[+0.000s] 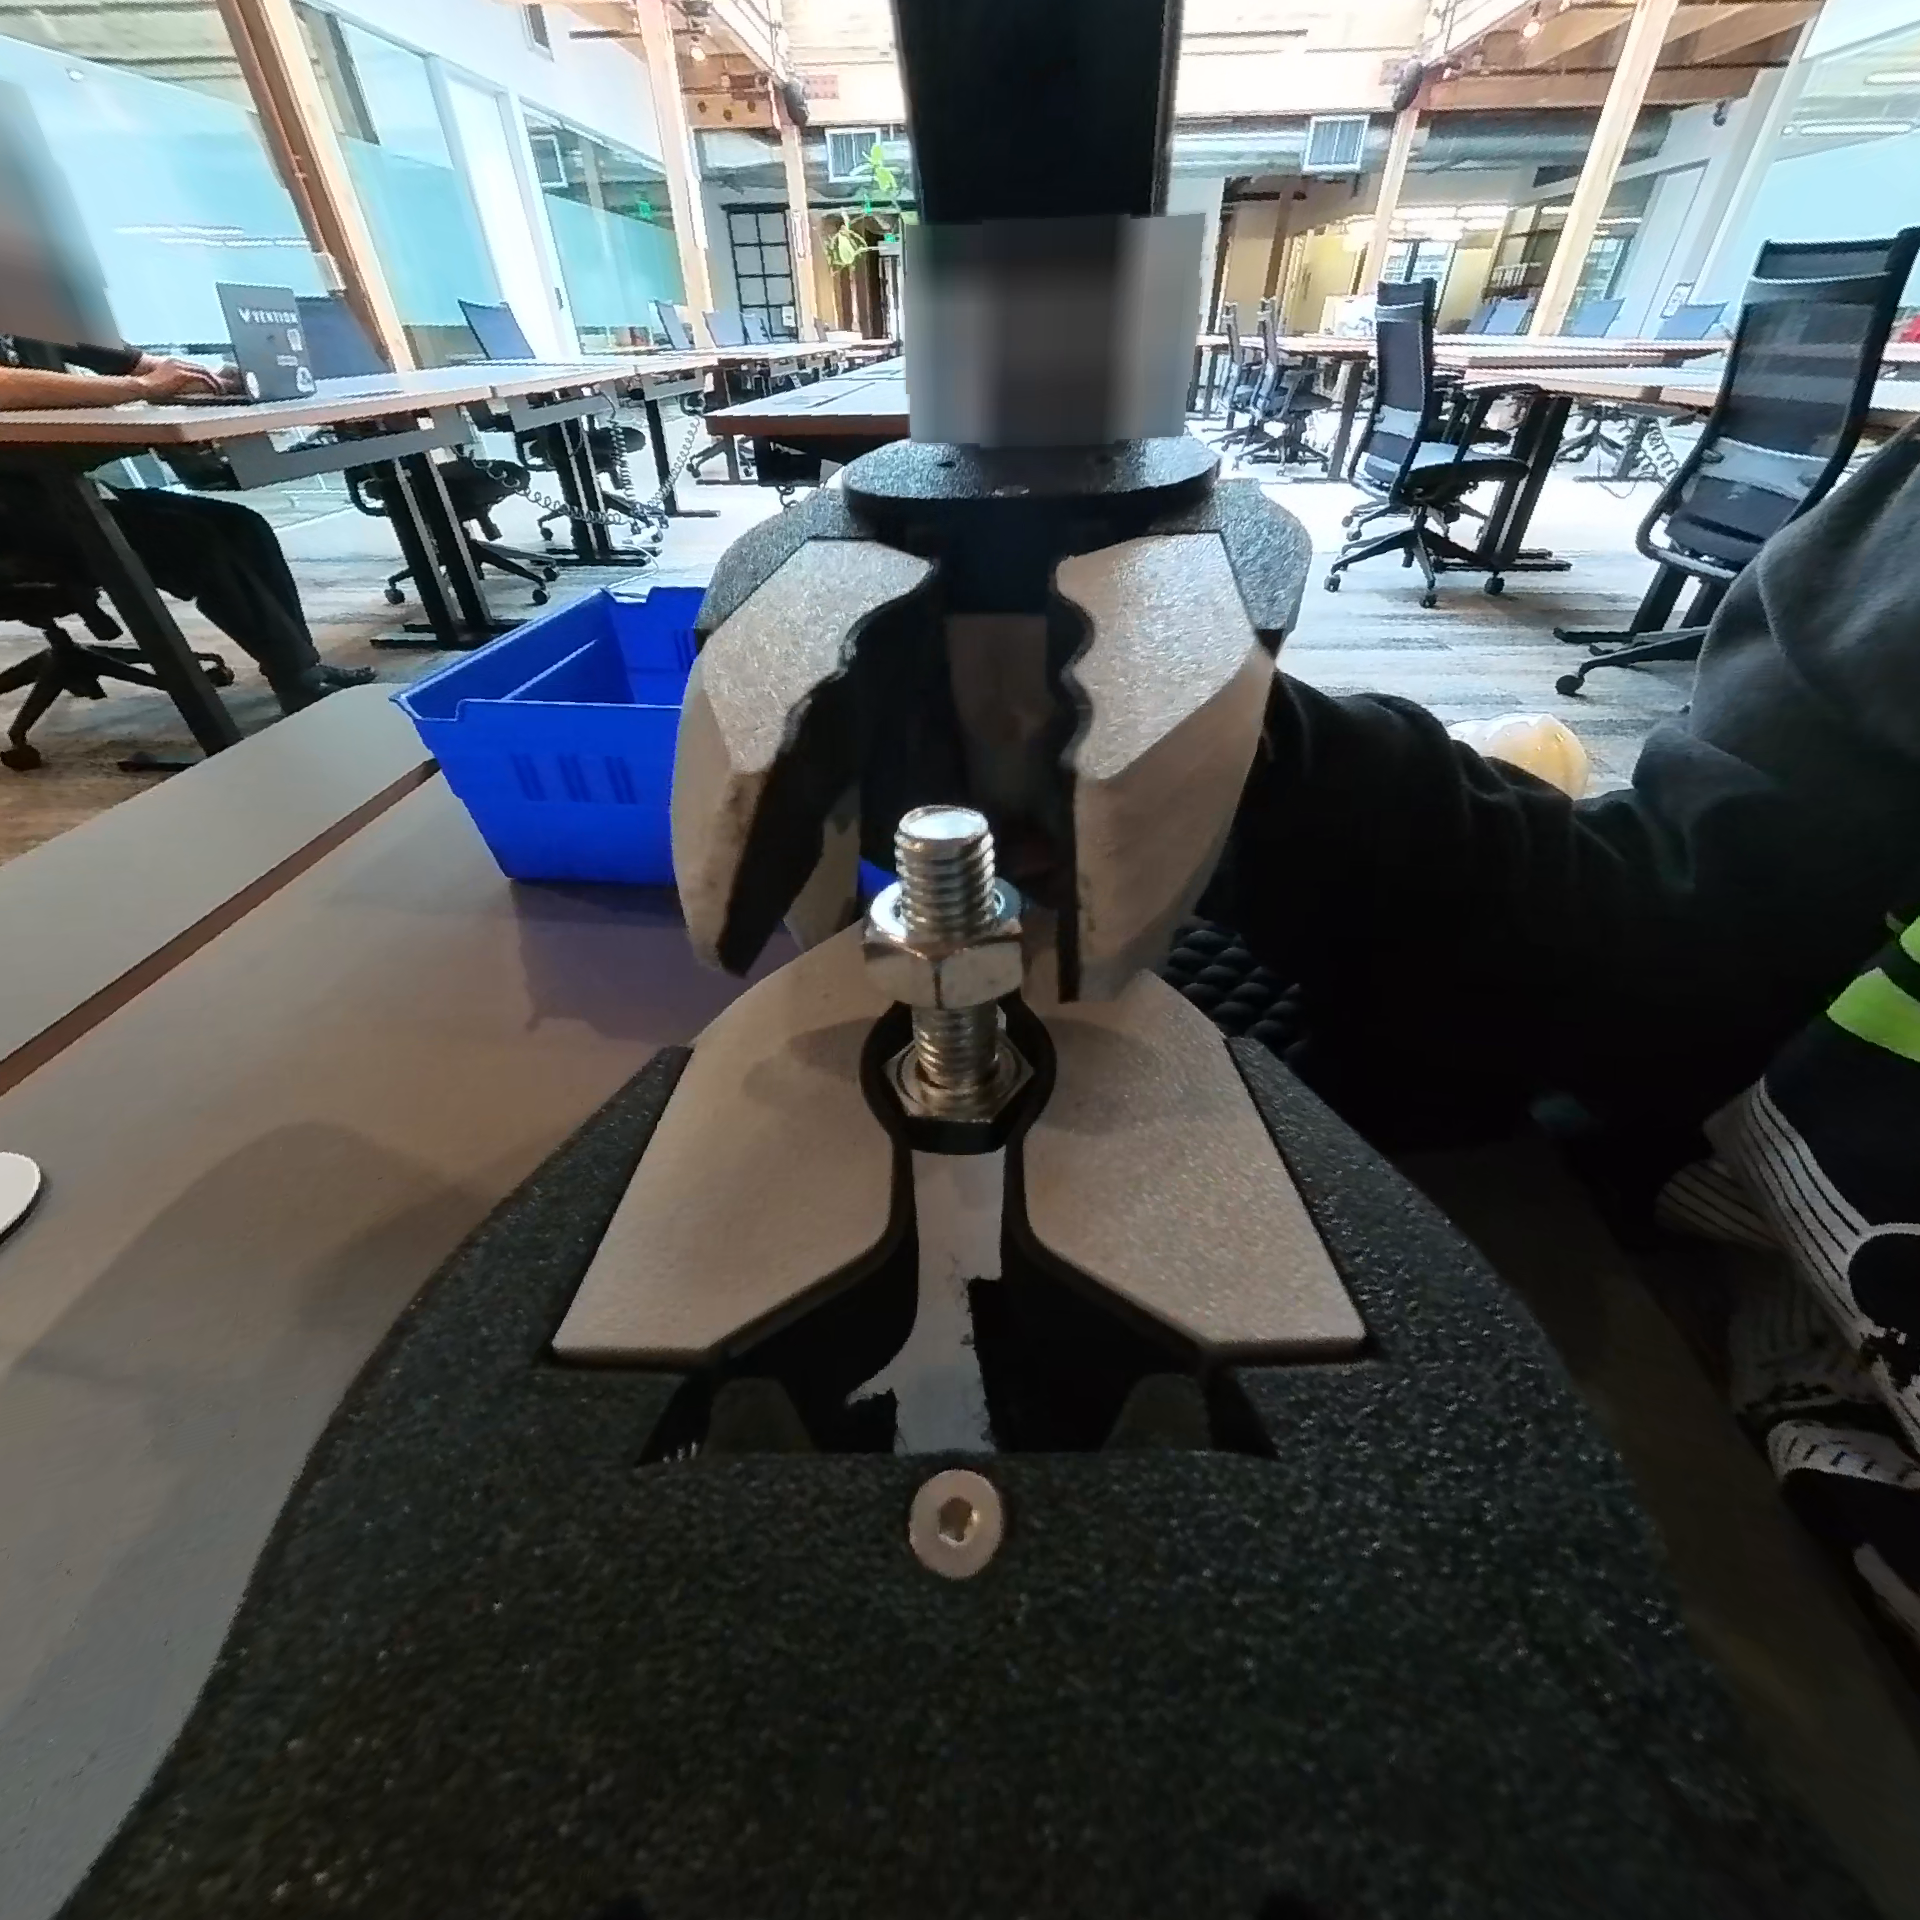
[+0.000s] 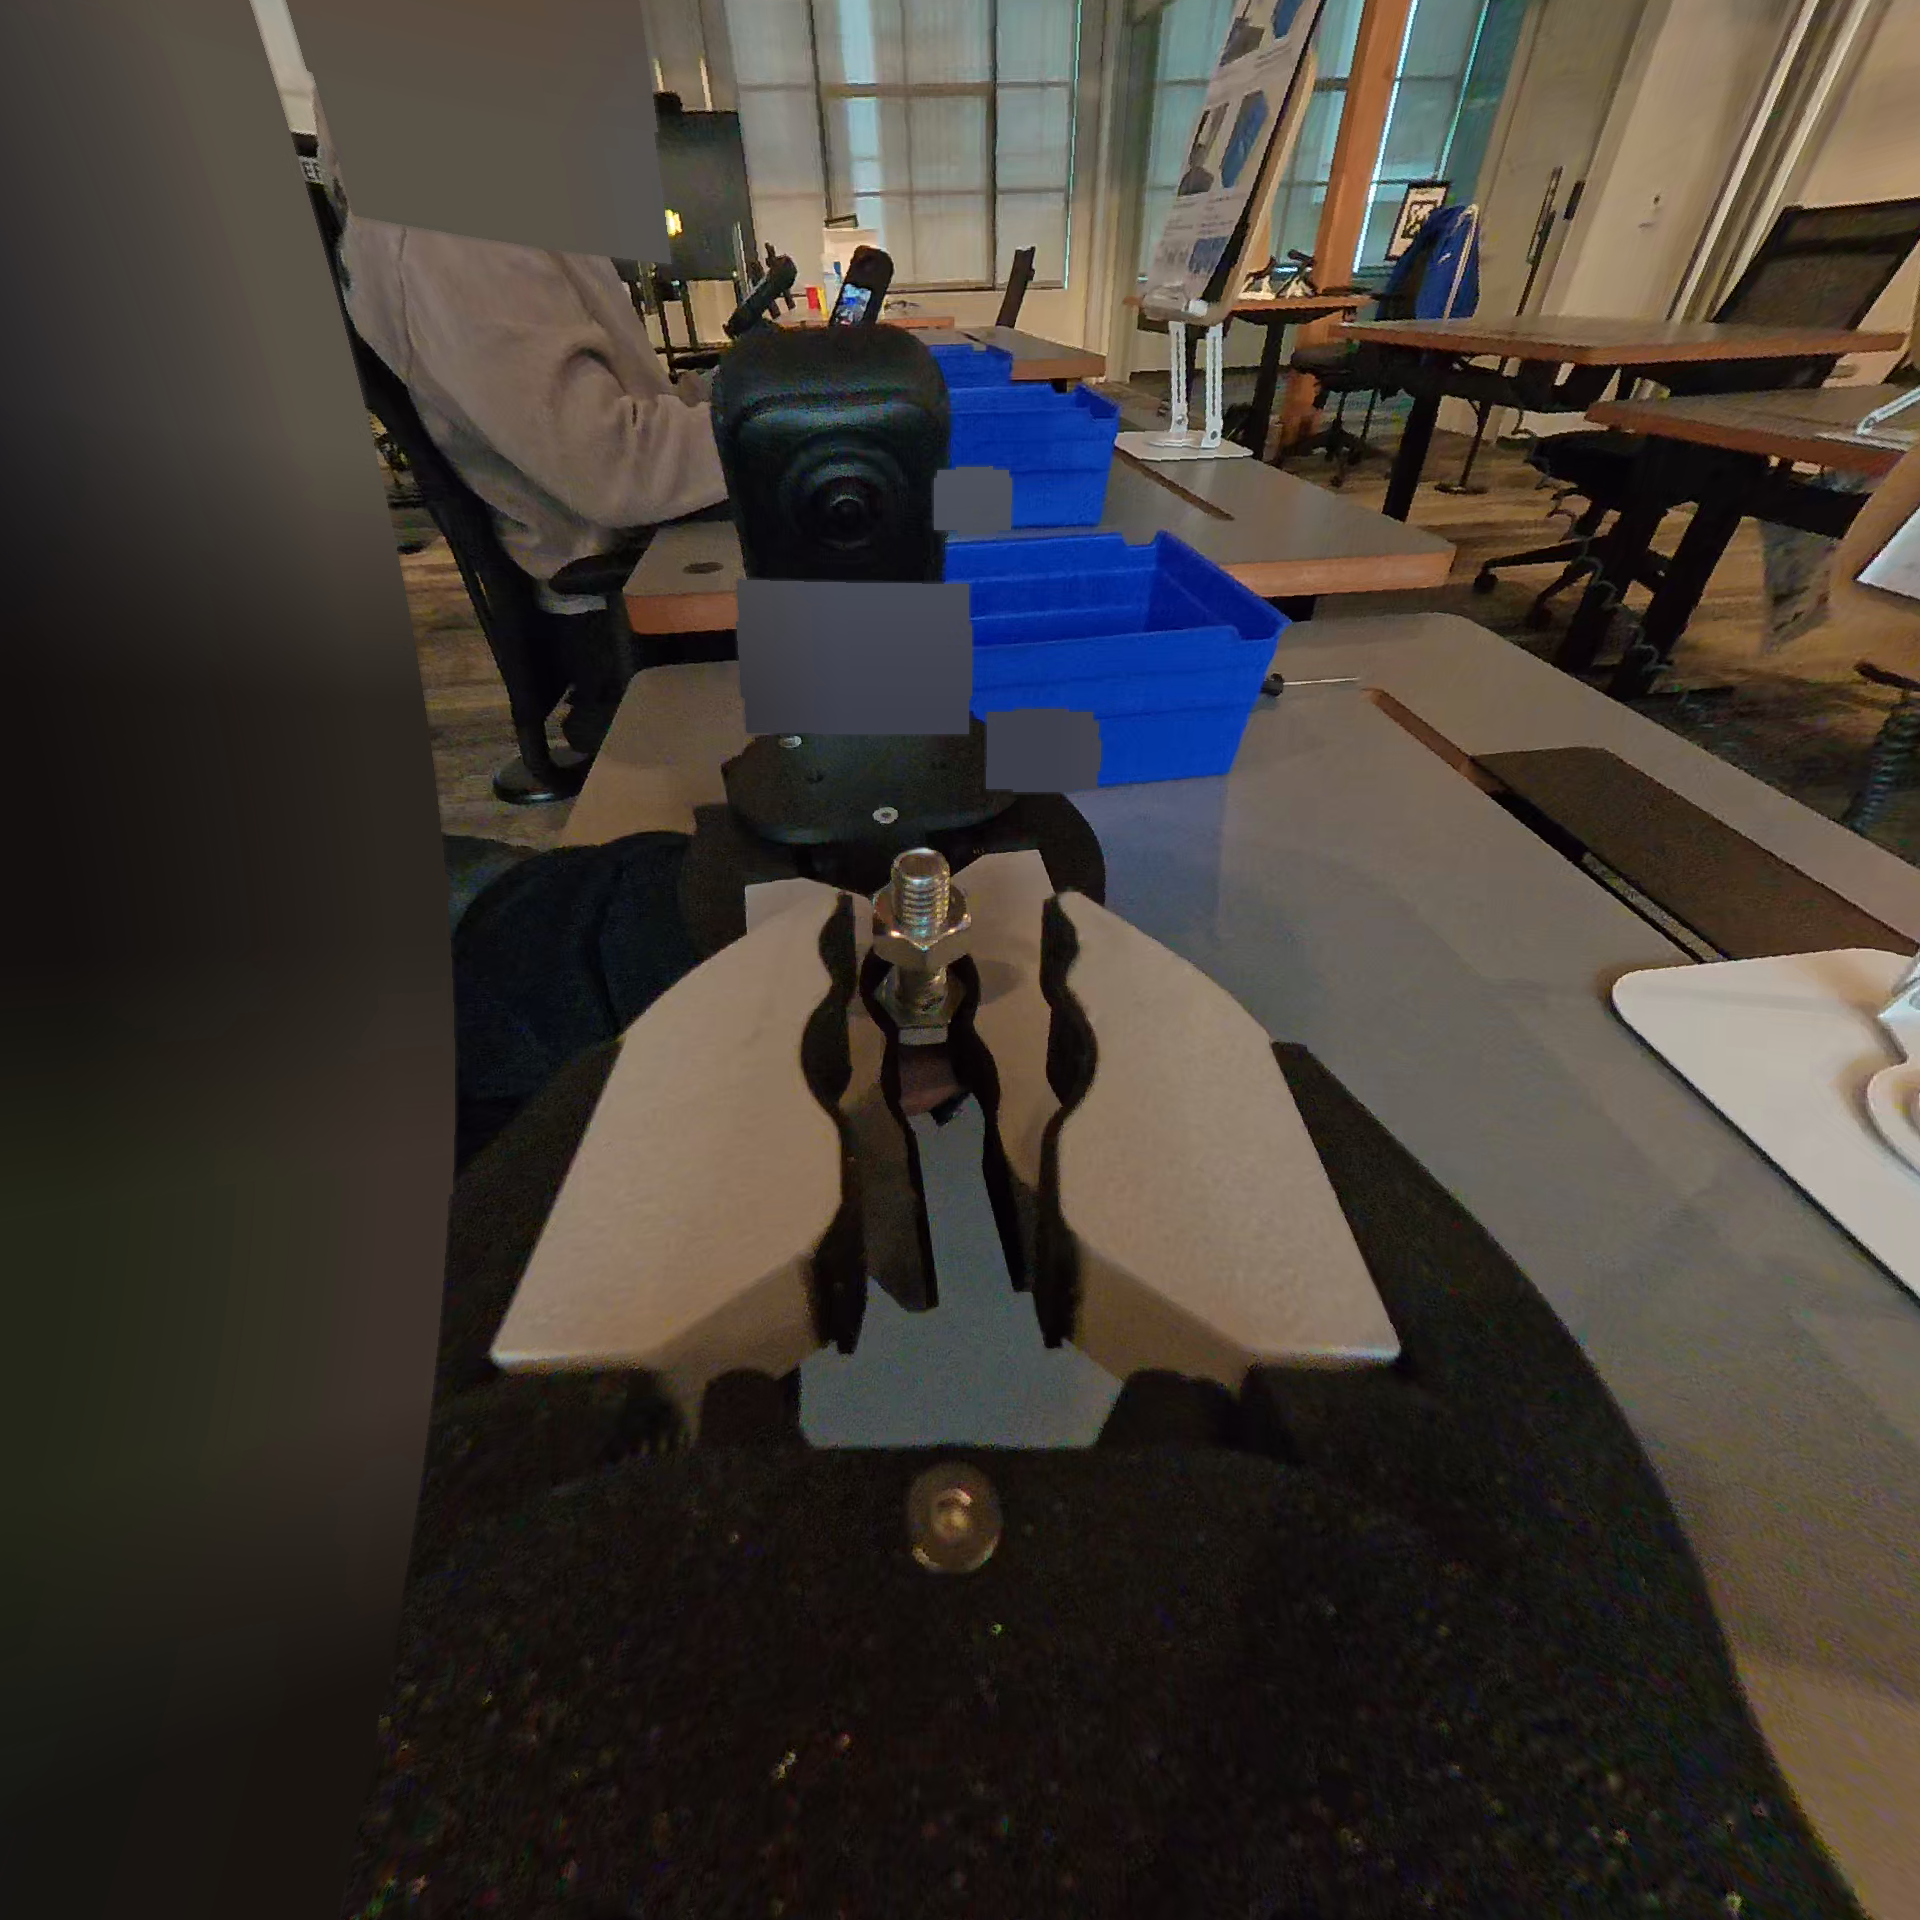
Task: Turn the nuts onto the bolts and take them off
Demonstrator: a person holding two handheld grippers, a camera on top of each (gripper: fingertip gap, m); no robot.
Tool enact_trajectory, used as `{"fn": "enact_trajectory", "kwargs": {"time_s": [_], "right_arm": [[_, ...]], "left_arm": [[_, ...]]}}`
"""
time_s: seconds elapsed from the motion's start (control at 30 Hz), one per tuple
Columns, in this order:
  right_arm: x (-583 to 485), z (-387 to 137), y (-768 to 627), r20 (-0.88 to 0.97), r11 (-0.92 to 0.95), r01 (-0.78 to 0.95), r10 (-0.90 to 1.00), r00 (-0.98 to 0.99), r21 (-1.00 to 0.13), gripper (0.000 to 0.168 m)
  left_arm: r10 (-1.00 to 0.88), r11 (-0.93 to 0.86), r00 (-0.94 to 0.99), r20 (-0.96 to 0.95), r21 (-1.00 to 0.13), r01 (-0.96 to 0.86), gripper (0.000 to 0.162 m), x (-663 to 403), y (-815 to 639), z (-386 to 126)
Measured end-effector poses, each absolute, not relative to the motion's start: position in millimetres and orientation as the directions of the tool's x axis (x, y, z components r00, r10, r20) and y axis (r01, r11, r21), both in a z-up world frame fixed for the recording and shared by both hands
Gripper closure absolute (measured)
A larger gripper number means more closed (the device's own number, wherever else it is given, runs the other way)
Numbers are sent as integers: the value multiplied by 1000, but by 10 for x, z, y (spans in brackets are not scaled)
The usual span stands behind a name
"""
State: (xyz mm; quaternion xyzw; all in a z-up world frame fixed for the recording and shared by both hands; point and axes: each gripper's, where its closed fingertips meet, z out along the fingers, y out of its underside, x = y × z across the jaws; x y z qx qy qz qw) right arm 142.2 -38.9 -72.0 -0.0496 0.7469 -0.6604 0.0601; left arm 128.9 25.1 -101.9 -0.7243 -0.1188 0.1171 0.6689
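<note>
Working over the grey laminate table [image 2: 1403, 935], I keep my left gripper [image 1: 951, 1101] clamped on the hex head of the upright, threaded zinc-plated steel bolt [image 1: 945, 894], while my right gripper [image 2: 940, 997] stands with jaws apart around it. The silver steel hex nut [image 1: 943, 961] sits partway down the thread; I judge it rigid, light and slick, best taken across its flats.

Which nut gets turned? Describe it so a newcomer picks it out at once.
Start at the grey table, where the left claw grips an upright threaded steel bolt at its base. The silver hexagonal steel nut sits partway up the thread, above the claw. Unlike the thinner hex piece below, sunk between the claw's fingers, it stands exposed.
</note>
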Motion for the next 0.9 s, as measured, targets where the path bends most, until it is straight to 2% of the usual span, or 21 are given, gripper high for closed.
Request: {"fn": "enact_trajectory", "kwargs": {"time_s": [0.2,0.3,0.5,0.7,0.9], "right_arm": [[1434,-735,-347,-24,138,0,-173,-985,-990,145],[1312,-699,-241,-4,125,-11,-117,-993,-992,168],[1300,-664,-204,1,105,-13,-116,-993,-994,168],[1390,-672,-326,-34,99,19,-152,-988,-995,122],[1415,-738,-417,-40,129,21,-147,-988,-991,123]], "left_arm": [[327,-71,945,-8,-997,16,147,1289,244,-1011],[327,-46,945,-3,-999,12,149,1293,213,-965],[329,-56,944,-7,-998,12,149,1291,220,-977],[331,-70,944,-5,-997,19,151,1279,228,-1011],[325,-84,946,-15,-996,13,150,1291,255,-1027]]}}
